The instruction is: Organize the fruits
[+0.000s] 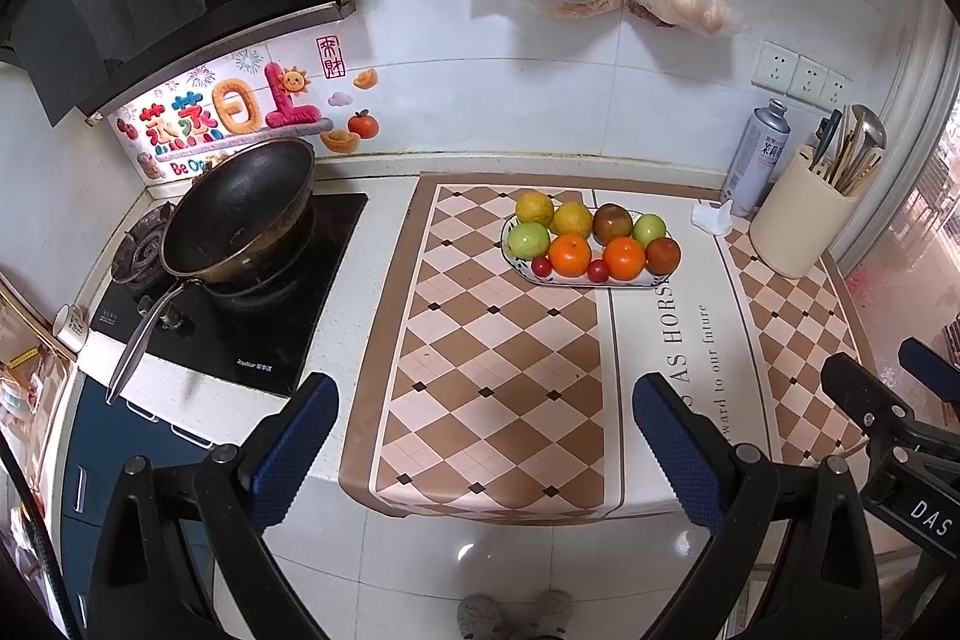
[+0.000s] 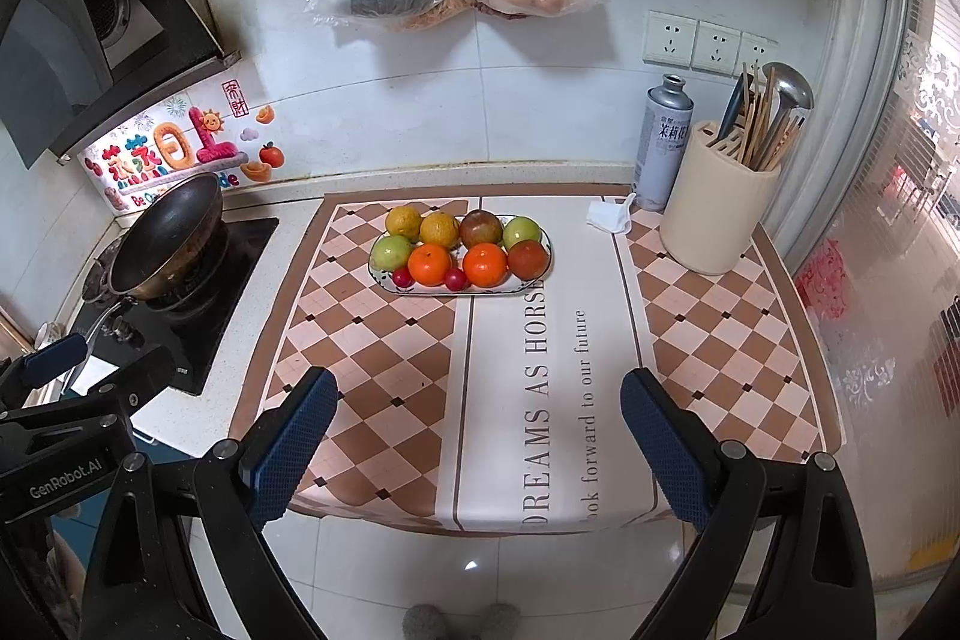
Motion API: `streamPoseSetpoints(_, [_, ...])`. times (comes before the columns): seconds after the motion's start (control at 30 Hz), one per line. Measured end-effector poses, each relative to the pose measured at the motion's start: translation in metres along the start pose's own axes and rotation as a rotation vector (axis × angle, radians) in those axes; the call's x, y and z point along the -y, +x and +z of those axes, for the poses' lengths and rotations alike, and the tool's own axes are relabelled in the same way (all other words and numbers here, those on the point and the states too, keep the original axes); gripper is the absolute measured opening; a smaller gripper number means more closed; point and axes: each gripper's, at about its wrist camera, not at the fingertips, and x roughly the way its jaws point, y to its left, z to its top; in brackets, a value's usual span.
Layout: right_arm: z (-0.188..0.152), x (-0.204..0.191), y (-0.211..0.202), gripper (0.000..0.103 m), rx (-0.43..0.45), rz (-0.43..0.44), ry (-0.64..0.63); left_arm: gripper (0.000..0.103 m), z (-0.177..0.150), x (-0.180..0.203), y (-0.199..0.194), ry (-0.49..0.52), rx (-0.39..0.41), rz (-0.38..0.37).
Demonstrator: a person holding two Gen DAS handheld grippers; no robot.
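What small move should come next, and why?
Probably bring the right hand-held gripper forward toward the plate. Both it and the left hand-held gripper are open and empty, short of the counter edge; all the fruit sits at the back.

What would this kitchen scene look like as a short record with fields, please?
place: kitchen counter with a checked mat
fruit: ten pieces on an oval plate, in two rows
back row: two yellow, one dark reddish, one green
front row: green apple, two oranges, one dark red fruit, two small red ones
left gripper: open, empty, back from the plate
right gripper: open, empty, back from the plate
stove side: pan on a burner
right corner: utensil holder, spray can
wall: two hanging plastic bags
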Motion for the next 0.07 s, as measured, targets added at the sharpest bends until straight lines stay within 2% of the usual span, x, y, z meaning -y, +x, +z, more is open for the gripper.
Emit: streamPoseSetpoints(0.07, [-0.0005, 0.0001, -0.0002, 0.098, 0.0, -0.001, 0.002, 0.101, -0.0005, 0.0008, -0.0009, 0.002, 0.006, 0.0])
